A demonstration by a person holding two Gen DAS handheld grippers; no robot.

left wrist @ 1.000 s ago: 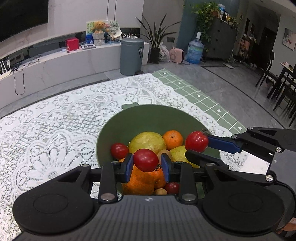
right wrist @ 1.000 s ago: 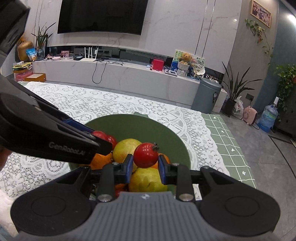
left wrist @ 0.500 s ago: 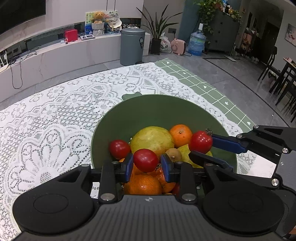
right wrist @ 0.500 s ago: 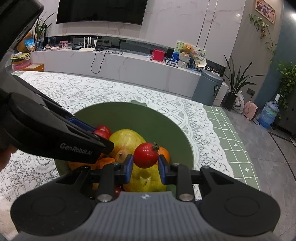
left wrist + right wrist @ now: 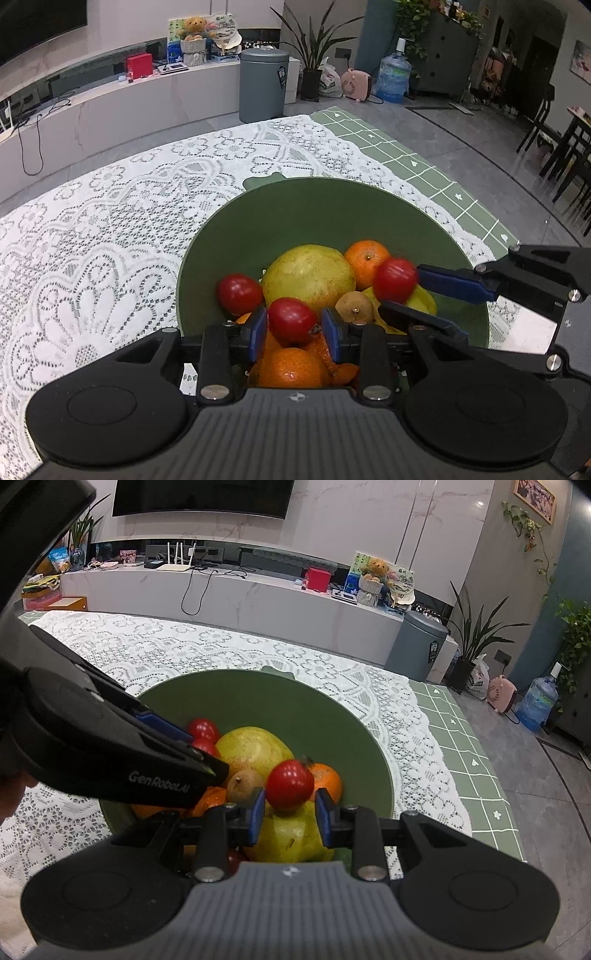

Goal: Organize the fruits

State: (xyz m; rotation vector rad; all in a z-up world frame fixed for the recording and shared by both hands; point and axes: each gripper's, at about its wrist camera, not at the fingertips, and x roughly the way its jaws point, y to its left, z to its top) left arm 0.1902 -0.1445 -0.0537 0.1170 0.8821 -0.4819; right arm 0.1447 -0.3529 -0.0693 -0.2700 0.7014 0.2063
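Red tomatoes: three (image 5: pixel 239 293); oranges: two (image 5: pixel 366 257); green bowl (image 5: pixel 317 210): one.

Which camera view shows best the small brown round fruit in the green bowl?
The left wrist view: the small brown round fruit shows nearly whole, in the green bowl. In the right wrist view, the fruit is partly hidden behind the left gripper.

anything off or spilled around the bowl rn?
Nothing stands out. The green bowl sits upright on the lace tablecloth with its fruit inside. Left claw is opening around a cherry tomato; right claw grips another cherry tomato above the pile.
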